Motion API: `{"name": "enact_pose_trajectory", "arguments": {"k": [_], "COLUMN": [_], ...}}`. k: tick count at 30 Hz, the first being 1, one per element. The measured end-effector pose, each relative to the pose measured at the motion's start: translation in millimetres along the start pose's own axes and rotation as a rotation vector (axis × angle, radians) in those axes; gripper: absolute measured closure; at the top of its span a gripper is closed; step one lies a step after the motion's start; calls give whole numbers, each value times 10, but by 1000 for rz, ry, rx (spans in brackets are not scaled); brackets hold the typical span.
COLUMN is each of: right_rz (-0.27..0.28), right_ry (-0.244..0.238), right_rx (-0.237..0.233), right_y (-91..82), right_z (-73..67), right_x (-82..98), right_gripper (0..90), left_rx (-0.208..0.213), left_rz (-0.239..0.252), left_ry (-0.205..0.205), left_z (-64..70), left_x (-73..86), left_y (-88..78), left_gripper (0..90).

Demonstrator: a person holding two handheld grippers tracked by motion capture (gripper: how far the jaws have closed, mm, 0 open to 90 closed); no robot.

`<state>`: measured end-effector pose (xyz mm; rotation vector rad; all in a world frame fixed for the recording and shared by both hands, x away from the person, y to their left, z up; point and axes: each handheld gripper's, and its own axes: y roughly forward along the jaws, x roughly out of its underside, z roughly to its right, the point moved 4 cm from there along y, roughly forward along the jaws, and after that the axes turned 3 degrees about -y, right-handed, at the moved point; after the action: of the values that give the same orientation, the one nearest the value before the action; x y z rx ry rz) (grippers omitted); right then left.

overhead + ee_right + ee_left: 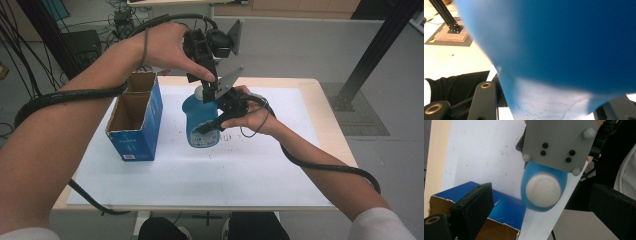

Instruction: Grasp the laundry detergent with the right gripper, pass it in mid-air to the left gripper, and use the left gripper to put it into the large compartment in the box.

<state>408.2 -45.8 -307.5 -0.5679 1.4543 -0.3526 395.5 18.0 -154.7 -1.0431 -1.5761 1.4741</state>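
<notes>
White tabletop (165, 175): blue bottle (200, 122) clamped upright in right hand-held gripper (216, 121); left hand-held gripper (212, 82) spread wide just above white cap (543, 190). Best centred before closing.

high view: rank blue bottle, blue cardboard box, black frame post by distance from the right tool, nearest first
1. Blue bottle: gripped by the right tool, table centre.
2. Blue cardboard box: left of the bottle, open top.
3. Black frame post: off the table, on the floor at far right.
</notes>
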Motion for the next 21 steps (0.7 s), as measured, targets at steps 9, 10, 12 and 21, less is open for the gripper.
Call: {"name": "enact_pose_trajectory", "arguments": {"k": [9,10,12,21], "right_rz": [9,9,7,12], "right_ry": [-6,-7,-7,-5], "right_rx": [-3,-2,0,6], "right_y": [-10,-11,-13,-39], "right_z": [0,1,4,14], "right_x": [0,4,12,30], "right_gripper": [442,442,442,442], "left_rx": [-2,-1,-2,-6], "left_rz": [-13,-14,-16,-27], "left_ry": [9,11,13,18], "left_z": [-18,-17,-16,-17], "left_x": [-25,-28,-35,-62], "left_y": [44,51,65,94], "left_gripper": [61,61,61,60]}}
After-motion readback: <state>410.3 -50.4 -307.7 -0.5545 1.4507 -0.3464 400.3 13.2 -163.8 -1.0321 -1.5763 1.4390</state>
